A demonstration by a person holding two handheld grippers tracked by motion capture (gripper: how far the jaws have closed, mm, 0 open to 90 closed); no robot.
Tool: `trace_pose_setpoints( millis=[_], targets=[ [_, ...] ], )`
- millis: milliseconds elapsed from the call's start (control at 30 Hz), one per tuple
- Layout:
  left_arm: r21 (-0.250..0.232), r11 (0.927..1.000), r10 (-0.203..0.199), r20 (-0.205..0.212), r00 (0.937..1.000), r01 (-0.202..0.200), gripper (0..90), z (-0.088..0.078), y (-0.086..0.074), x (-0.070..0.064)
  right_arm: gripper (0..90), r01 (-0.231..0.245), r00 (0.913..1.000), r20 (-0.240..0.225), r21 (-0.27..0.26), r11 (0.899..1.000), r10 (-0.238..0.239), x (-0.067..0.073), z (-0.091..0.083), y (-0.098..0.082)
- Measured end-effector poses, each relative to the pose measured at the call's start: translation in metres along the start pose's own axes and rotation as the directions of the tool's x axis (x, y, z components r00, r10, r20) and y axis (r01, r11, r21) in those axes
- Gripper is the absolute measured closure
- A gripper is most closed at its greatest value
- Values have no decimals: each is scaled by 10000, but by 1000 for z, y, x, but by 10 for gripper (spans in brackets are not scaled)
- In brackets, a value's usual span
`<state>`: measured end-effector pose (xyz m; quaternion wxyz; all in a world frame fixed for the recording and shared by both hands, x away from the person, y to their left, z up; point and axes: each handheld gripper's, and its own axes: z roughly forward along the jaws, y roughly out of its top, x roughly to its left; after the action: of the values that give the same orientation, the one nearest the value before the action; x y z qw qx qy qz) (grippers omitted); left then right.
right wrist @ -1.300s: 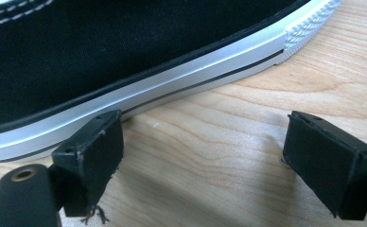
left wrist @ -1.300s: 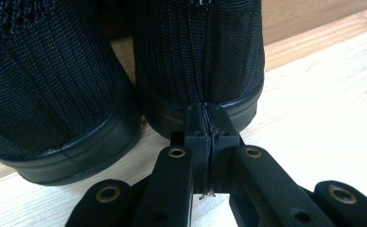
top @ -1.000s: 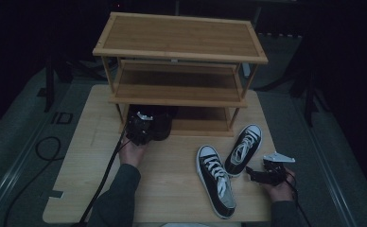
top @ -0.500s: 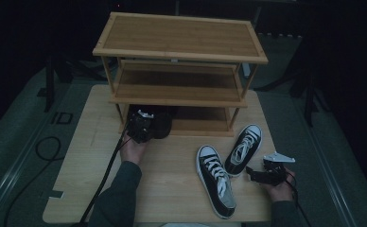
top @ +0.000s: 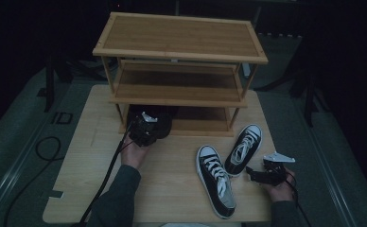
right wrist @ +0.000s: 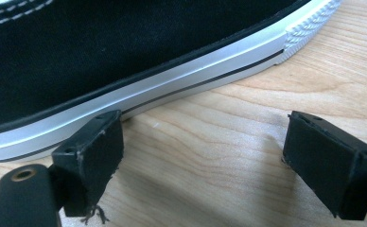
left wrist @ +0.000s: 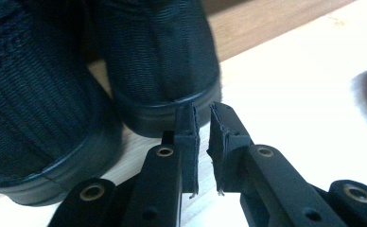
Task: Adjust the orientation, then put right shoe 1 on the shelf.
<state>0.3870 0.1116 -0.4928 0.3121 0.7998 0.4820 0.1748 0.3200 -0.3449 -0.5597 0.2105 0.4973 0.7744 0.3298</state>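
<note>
On the pale, fine-grained wooden worktop (top: 77,189), the left gripper (top: 146,130) sits at the left end of the three-tier bamboo shoe rack (top: 179,56), which stands along the far edge. Its black jaws have just been opening and now stand a narrow slit apart with nothing between them. In the left gripper view their square tips (left wrist: 201,118) point at the rounded heels of a pair of black ribbed-knit shoes with smooth dark rubber soles (left wrist: 158,61), the tips close by the right shoe's sole rim. From above, this pair is a dark mass tucked on the rack's lowest shelf at its left end.

Right of the middle, near the front edge, lies a black canvas sneaker with white laces, white toe cap and white rubber sole (top: 215,187), its toe toward the rack. Its twin, a second black canvas sneaker (top: 243,149), lies just beside it, angled toward the rack's right leg.

Near the front right corner the right gripper (top: 257,175) rests low over the wood. Its jaws are spread wide and hold nothing; the blocky, frayed pads (right wrist: 94,156) flank bare grain, the left one just beside a sneaker's glossy white sole band with its thin black stripe.
</note>
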Motion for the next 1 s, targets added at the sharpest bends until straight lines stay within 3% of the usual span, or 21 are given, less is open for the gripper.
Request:
trace_pose_setpoints(
  millis=[267,533,867,1000],
  targets=[
    [10,9978,662,555,9963,-663,758,-2,-3,-17,128,-1,10000,-1,0,10000,1,0,0,0],
    [330,9915,1232,715,9898,-1257,695,10,-11,-25,128,7,10000,-10,0,10000,-7,0,0,0],
    [590,9897,1251,853,9885,-1304,664,31,-22,-24,131,26,10000,-33,40,10000,-26,0,0,1],
    [635,9896,1233,836,9888,-1287,662,35,-28,-22,147,71,10000,-50,381,9993,-69,0,-1,5]
  ],
)
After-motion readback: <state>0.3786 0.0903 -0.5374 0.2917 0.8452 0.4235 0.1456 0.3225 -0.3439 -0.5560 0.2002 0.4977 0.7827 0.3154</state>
